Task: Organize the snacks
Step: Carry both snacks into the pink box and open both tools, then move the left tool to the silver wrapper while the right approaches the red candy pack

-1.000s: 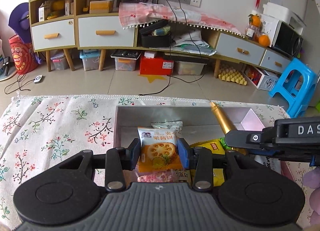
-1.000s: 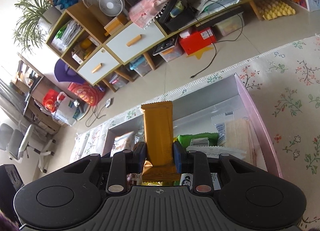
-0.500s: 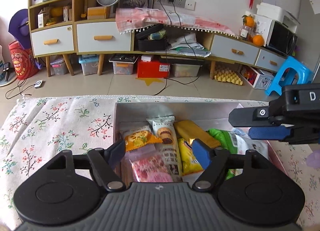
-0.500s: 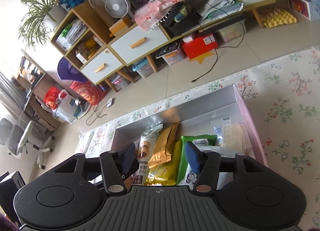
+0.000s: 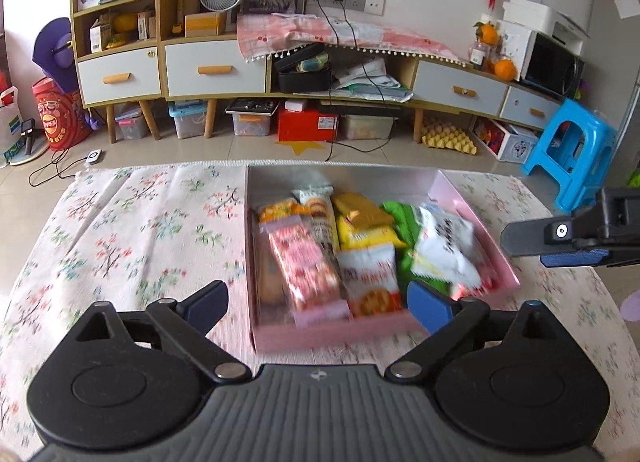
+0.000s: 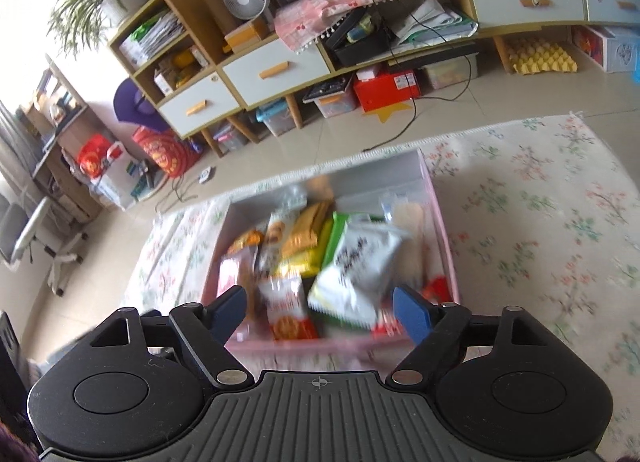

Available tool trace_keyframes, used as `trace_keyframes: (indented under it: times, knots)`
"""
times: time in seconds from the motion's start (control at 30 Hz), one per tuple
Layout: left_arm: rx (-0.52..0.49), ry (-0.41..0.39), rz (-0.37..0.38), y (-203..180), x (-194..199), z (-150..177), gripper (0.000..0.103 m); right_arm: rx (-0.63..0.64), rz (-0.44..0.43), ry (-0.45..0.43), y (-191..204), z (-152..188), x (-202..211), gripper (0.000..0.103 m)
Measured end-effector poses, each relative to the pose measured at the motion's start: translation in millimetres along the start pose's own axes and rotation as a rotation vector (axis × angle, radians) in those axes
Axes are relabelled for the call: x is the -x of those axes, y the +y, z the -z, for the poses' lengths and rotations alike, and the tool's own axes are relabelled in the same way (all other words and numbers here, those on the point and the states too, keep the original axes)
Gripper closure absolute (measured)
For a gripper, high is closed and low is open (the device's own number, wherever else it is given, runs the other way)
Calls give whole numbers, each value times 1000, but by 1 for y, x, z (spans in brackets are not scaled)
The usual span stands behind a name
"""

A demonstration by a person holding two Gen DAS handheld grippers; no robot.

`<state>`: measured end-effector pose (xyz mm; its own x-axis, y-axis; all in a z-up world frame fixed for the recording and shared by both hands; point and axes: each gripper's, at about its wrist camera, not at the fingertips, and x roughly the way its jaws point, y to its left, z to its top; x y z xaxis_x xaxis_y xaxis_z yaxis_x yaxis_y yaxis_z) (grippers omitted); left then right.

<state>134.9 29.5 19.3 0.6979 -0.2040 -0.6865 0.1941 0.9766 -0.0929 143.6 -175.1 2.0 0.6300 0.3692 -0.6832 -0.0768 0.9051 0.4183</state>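
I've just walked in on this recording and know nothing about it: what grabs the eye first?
The pink box packed with bright snack packets sits mid-table on the floral tablecloth; a pink wrapper and a white bag stand out most. Both tools, the left tool and the right tool, hang open and empty just above the box's near edge.

1. The right hand-held gripper (image 6: pixel 320 312) hangs above the near edge of the pink box (image 6: pixel 444 229), its jaws having just been opening, nothing between them.
2. Snack packets (image 6: pixel 360 254) lie jumbled inside the box.
3. The box sits on a floral cloth (image 6: pixel 540 213).
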Motion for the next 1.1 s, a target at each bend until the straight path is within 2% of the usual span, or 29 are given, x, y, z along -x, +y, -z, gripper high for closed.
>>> trace_keyframes:
  times: [0.2, 0.27, 0.47, 0.7, 0.87, 1.0, 1.1]
  knots:
    - [-8, 18, 33, -9, 22, 24, 1, 88, 24, 30, 3, 31, 27, 18]
    - [-20, 12, 46, -10, 25, 32, 1, 138, 24, 28, 2, 44, 36, 15]
    - [-49, 15, 45, -11, 28, 53, 1, 269, 31, 50, -10, 80, 49, 12]
    - [-97, 12, 32, -19, 27, 76, 1, 382, 8, 105, -31, 116, 53, 12]
    - [-121, 15, 40, -29, 21, 86, 1, 494, -43, 144, -33, 141, 51, 13]
    - [-143, 11, 35, -40, 15, 96, 1, 561, -74, 172, -33, 155, 48, 17]
    - [-141, 5, 31, -45, 9, 100, 1, 578, -69, 193, -38, 160, 44, 36]
